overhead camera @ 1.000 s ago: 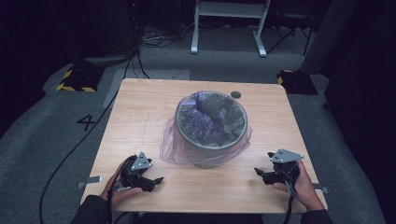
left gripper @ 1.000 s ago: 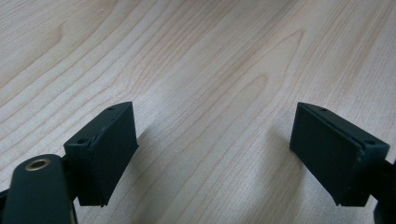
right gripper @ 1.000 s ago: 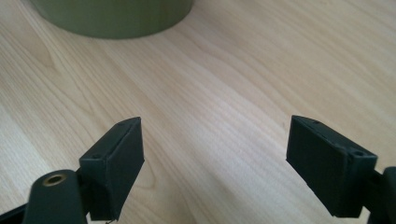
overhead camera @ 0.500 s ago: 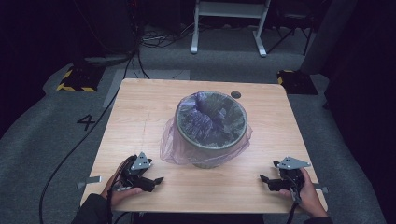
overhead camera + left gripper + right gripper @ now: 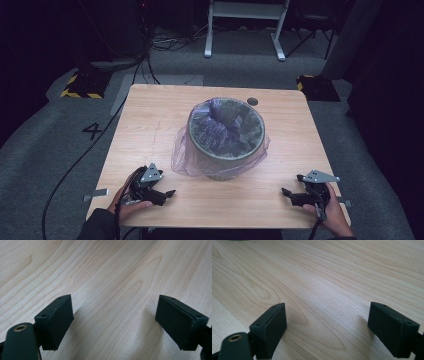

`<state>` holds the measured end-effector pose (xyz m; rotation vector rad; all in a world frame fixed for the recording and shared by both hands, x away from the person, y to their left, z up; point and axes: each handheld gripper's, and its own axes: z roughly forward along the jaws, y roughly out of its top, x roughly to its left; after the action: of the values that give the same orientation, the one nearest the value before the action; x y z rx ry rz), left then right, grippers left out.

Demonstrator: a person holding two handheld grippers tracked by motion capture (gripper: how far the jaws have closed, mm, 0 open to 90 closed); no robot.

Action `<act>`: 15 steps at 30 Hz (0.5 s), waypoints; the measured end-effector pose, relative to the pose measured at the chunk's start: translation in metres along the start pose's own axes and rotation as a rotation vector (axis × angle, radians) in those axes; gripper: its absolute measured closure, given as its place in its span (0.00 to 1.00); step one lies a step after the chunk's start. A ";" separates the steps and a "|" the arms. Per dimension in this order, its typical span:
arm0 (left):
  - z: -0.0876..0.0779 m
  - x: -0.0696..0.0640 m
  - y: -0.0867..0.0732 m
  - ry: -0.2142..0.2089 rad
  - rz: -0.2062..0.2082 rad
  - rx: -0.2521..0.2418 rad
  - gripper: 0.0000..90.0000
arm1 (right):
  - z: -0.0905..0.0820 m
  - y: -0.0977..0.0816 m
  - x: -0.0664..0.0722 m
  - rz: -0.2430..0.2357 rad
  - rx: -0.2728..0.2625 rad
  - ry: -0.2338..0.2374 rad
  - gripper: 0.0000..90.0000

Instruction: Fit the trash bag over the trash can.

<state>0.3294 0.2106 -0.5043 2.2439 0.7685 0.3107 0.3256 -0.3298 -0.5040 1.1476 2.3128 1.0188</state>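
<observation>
A grey-green waste bin point(image 5: 226, 137) lined with a purple plastic bag point(image 5: 187, 159) stands in the middle of the wooden table point(image 5: 150, 125). The bag's rim is folded over the bin's edge and hangs down its sides. My left gripper point(image 5: 167, 194) rests near the table's front left, held by a hand, open and empty point(image 5: 113, 323). At the front right my right gripper point(image 5: 286, 193) lies low on the table, also open with bare wood between its jaws point(image 5: 327, 325). Both grippers are well apart from the bin.
A small dark round hole point(image 5: 252, 101) sits in the table behind the bin. Cables point(image 5: 75, 165) trail over the grey floor at the left. A white frame's legs point(image 5: 245, 30) stand beyond the table.
My right gripper has drawn back toward the front edge and lowered onto the table. The left gripper and the bin have stayed in place.
</observation>
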 end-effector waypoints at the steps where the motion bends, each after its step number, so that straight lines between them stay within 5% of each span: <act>1: 0.000 0.000 0.000 0.001 0.000 0.000 0.16 | 0.000 0.000 0.000 0.000 0.000 0.001 0.17; 15: 0.000 0.000 0.000 -0.003 -0.001 0.002 0.16 | 0.003 0.002 -0.001 -0.002 0.002 0.001 0.16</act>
<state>0.3296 0.2103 -0.5042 2.2454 0.7684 0.3066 0.3294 -0.3288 -0.5042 1.1460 2.3157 1.0166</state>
